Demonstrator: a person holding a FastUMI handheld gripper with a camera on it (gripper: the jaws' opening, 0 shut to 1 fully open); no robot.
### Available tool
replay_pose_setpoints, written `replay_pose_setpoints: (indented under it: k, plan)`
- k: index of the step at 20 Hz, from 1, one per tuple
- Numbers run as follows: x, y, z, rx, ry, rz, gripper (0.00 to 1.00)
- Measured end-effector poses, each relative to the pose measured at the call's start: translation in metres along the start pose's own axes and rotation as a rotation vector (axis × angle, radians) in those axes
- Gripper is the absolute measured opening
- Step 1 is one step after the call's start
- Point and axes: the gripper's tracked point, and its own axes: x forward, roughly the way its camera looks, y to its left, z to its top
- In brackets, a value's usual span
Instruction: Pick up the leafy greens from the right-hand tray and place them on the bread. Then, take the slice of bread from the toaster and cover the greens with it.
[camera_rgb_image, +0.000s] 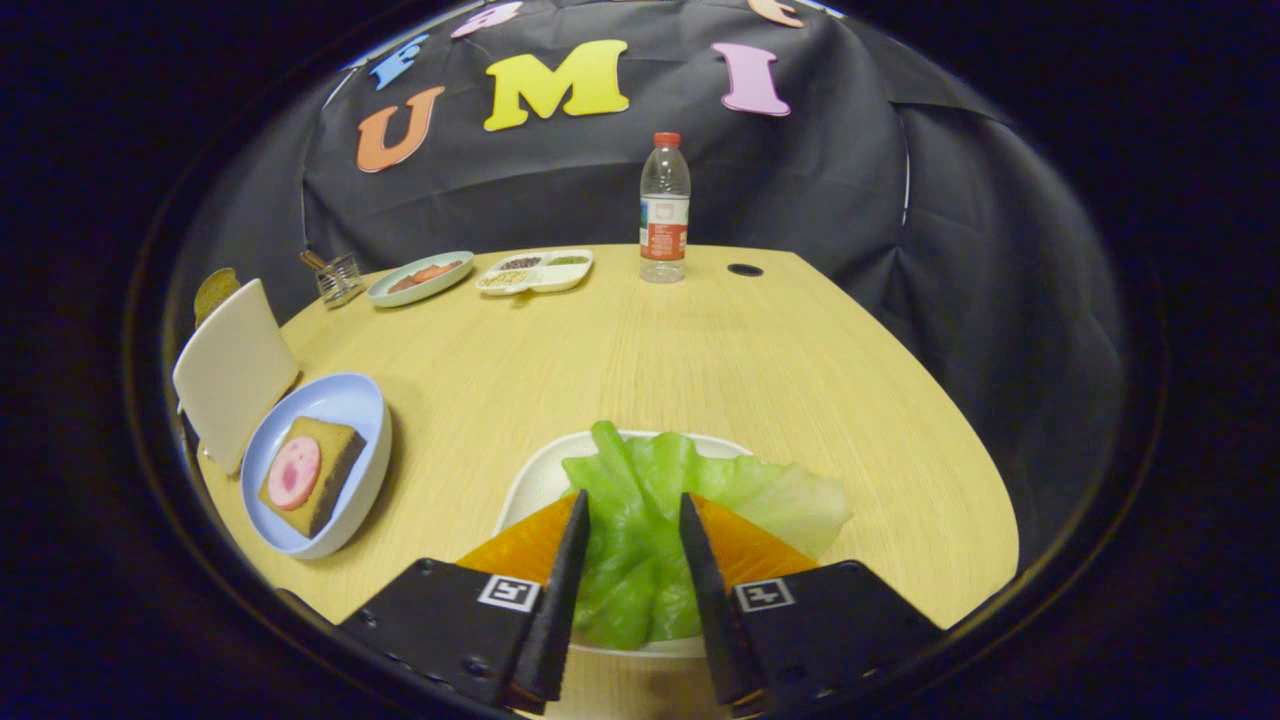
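The leafy greens (640, 500), a pale green lettuce leaf, lie over the white right-hand tray (535, 480) at the table's near edge. My gripper (633, 512) has both fingers pressed against the leaf's sides, and the leaf is creased and bunched between them. Part of the leaf spreads out past the right finger. To the left, a blue plate (362, 405) holds a slice of bread (335, 445) topped with a round pink slice of ham (293, 472). Behind the plate stands the white toaster (235, 370), with the brown top of a bread slice (214, 290) showing above it.
The wooden table (700, 350) stretches ahead beyond the fingers. Along its far edge stand a water bottle (664, 210), a divided white dish (535, 271), a pale green plate (420, 278) and a small glass (338, 276). A dark hole (745, 270) sits near the bottle.
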Motion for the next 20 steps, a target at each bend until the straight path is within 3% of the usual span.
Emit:
replay_pose_setpoints:
  k: [1,2,4,11,16,20]
  plan:
    - [0.002,0.000,0.001,0.008,-0.013,0.003,0.51]
    - [0.002,0.000,0.002,0.026,-0.018,0.012,0.21]
    - [0.001,0.001,0.002,0.060,-0.017,0.019,0.01]
    - [-0.025,0.006,0.034,0.160,-0.142,0.077,0.00]
    - [-0.056,0.019,0.059,0.325,-0.237,0.196,0.00]
    - [-0.077,0.032,0.070,0.343,-0.282,0.251,0.00]
